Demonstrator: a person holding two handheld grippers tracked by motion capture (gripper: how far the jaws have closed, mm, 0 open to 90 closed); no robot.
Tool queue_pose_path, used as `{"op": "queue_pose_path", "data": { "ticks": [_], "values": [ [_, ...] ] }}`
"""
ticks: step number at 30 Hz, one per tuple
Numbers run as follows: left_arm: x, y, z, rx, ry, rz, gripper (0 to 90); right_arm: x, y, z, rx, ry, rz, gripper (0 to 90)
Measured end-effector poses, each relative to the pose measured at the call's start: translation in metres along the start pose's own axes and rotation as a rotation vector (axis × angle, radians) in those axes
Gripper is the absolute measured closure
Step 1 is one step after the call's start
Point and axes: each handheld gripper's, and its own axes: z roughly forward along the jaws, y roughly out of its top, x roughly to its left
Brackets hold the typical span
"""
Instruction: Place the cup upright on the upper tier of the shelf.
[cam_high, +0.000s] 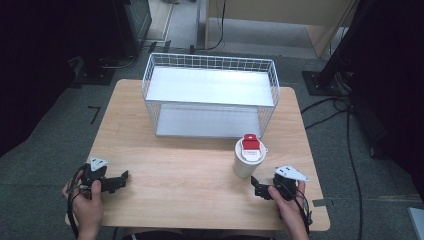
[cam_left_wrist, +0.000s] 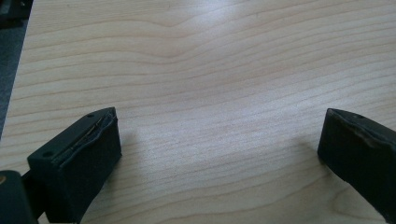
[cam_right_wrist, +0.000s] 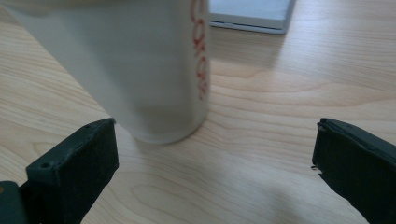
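A white cup (cam_high: 245, 162) with red lettering and a red piece on its lid stands upright on the wooden table (cam_high: 190, 175), right of centre. My right gripper (cam_high: 258, 188) rests just in front of it and to its right, open and holding nothing. In the right gripper view the cup (cam_right_wrist: 140, 70) rises close ahead, left of the gap between the jaws (cam_right_wrist: 215, 144), clear of both. My left gripper (cam_high: 120, 181) lies near the table's front left, pointing right. It is open (cam_left_wrist: 219, 135) over bare wood.
A white wire basket rack (cam_high: 210, 95) with two flat shelves stands at the back centre of the table; the edge of its lower shelf (cam_right_wrist: 250, 14) lies beyond the cup. Dark stands and cables sit on the floor around the table.
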Motion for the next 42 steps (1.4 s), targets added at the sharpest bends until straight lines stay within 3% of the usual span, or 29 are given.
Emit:
{"op": "queue_pose_path", "data": {
  "ticks": [12,23,29,34,38,42],
  "values": [
    [0.000,0.000,0.000,0.000,-0.001,-0.002,0.0,0.020,0.013,0.011,-0.048,0.050,0.006,0.8],
    [0.000,0.000,0.000,0.000,-0.001,-0.001,0.0,0.038,0.028,0.020,-0.117,0.063,0.024,4.1],
    [0.000,0.000,0.000,0.001,-0.001,-0.002,0.0,0.039,0.031,0.025,-0.168,0.049,0.073,5.0],
    [0.000,0.000,0.000,0.000,-0.001,-0.003,0.0,0.042,0.032,0.028,-0.196,0.028,0.068,3.7],
    [0.000,0.000,0.000,0.000,-0.001,-0.003,0.0,0.048,0.031,0.032,-0.228,-0.019,0.050,3.6],
    [0.000,0.000,0.000,0.001,-0.001,-0.003,0.0,0.049,0.030,0.036,-0.257,-0.019,0.069,2.7]
  ]
}}
